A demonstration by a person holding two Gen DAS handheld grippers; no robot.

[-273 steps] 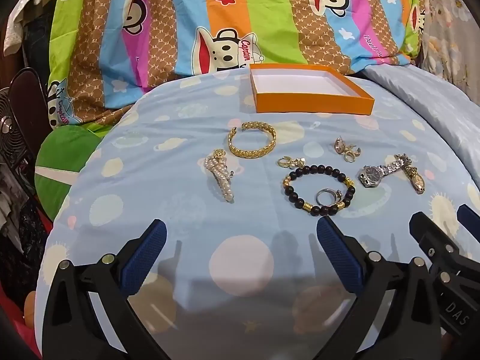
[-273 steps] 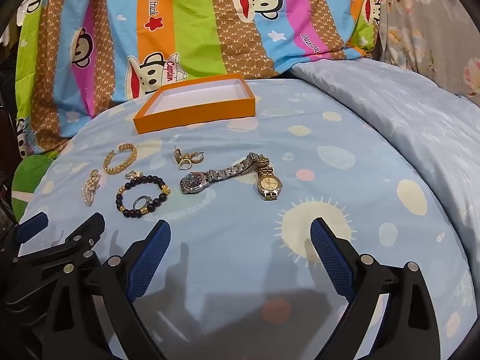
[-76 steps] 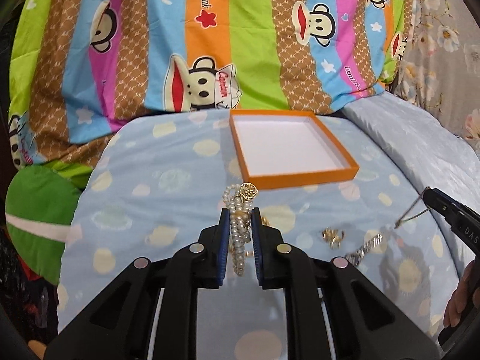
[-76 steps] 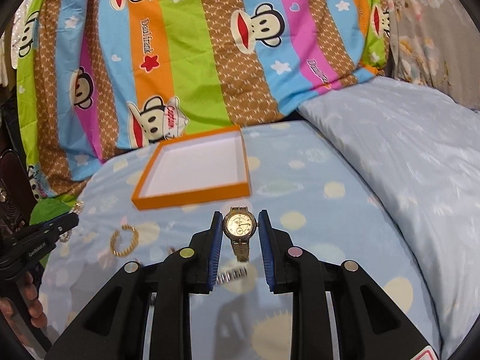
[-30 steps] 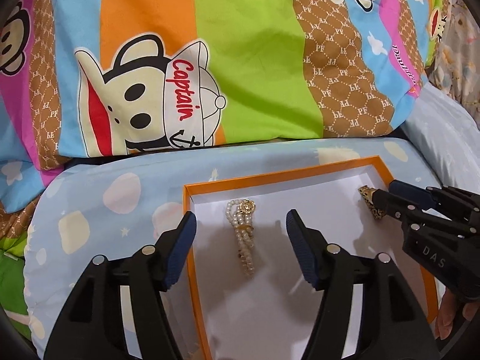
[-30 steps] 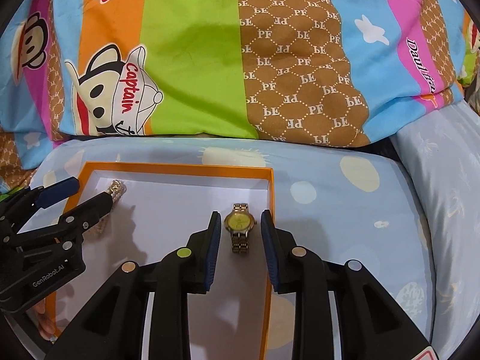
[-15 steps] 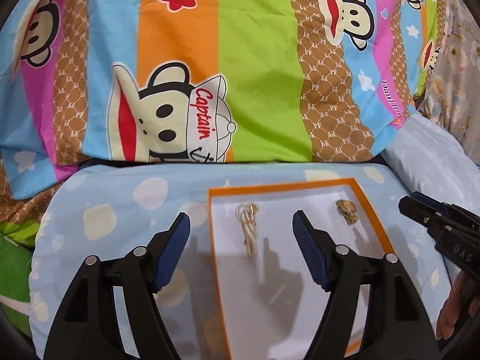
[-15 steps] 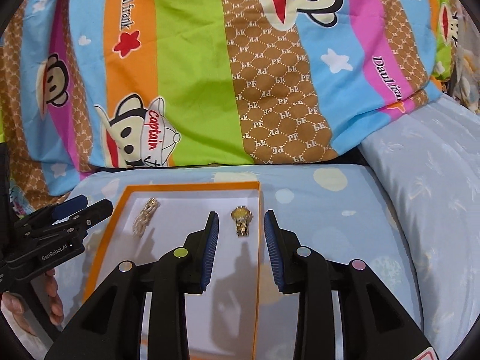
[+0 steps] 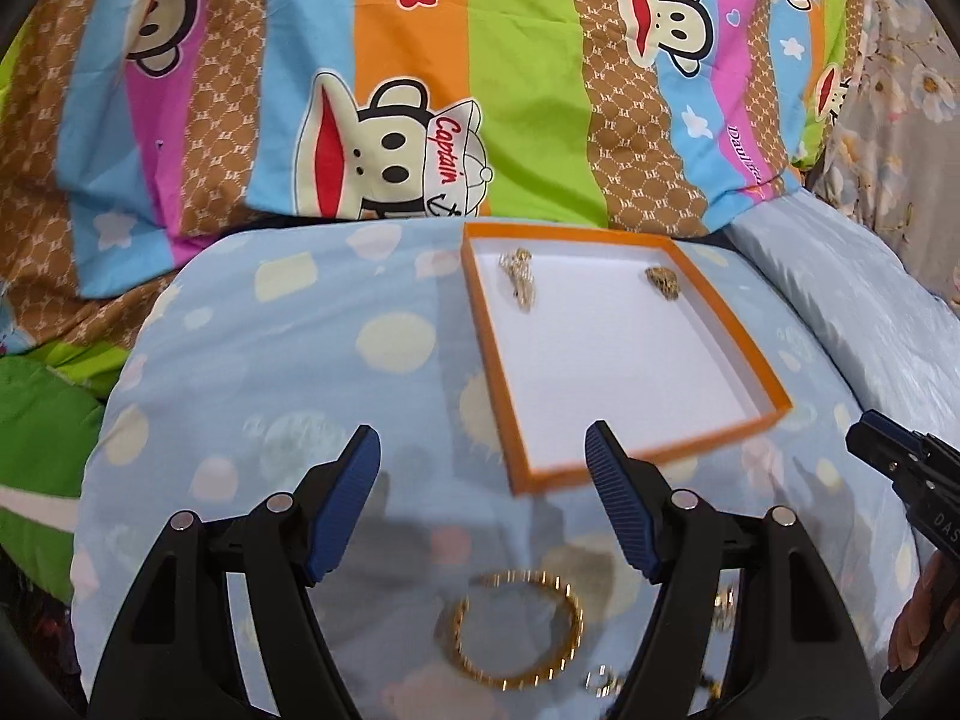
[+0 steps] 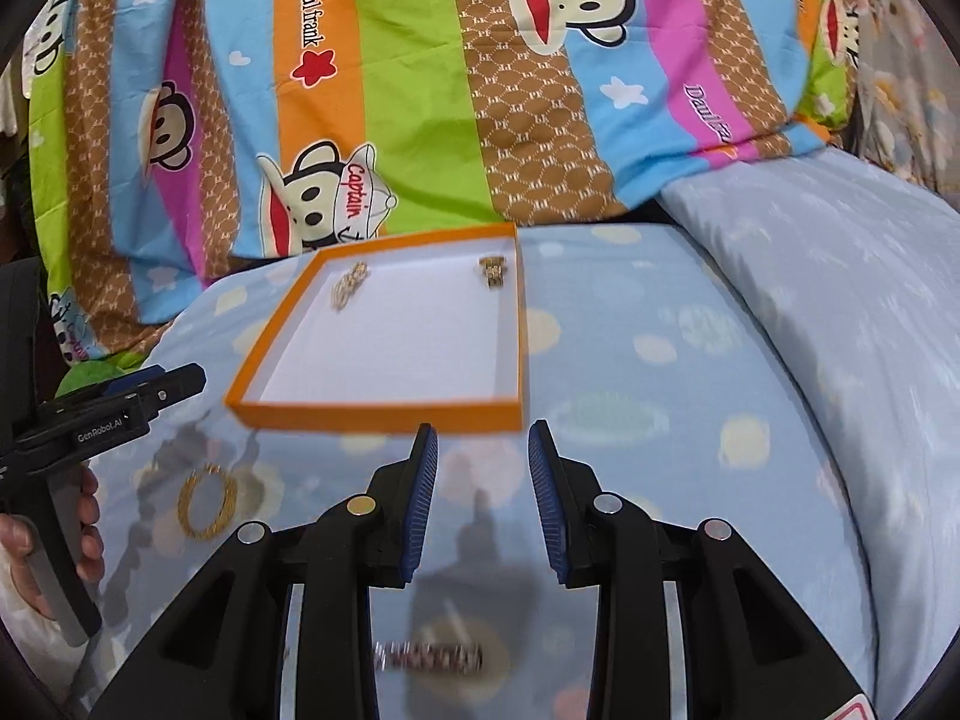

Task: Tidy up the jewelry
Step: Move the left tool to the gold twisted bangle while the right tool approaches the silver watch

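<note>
An orange tray with a white floor sat on a pale blue bedspread dotted with cream circles. Behind it a striped blanket printed with cartoon monkeys rose like a backdrop.

Two pieces of jewelry lay inside the tray, both near its far edge and well apart from each other. A pearl bracelet rested toward the far left corner, and a gold watch toward the far right corner. In the right wrist view the same bracelet and watch appeared in those same corners.

The left gripper hung over the bedspread just short of the tray's near left corner, its blue-padded jaws spread wide with nothing between them. Beneath it on the cloth lay a gold chain bangle, blurred, with small rings just beside it that were too smeared to make out.

The right gripper was also empty, its jaws parted by a narrower gap, poised just short of the tray's near edge. A silver watch band lay blurred on the bedspread below it. In that view, the person's hand wrapped the left gripper's handle at the left edge, with the bangle just beside it.
</note>
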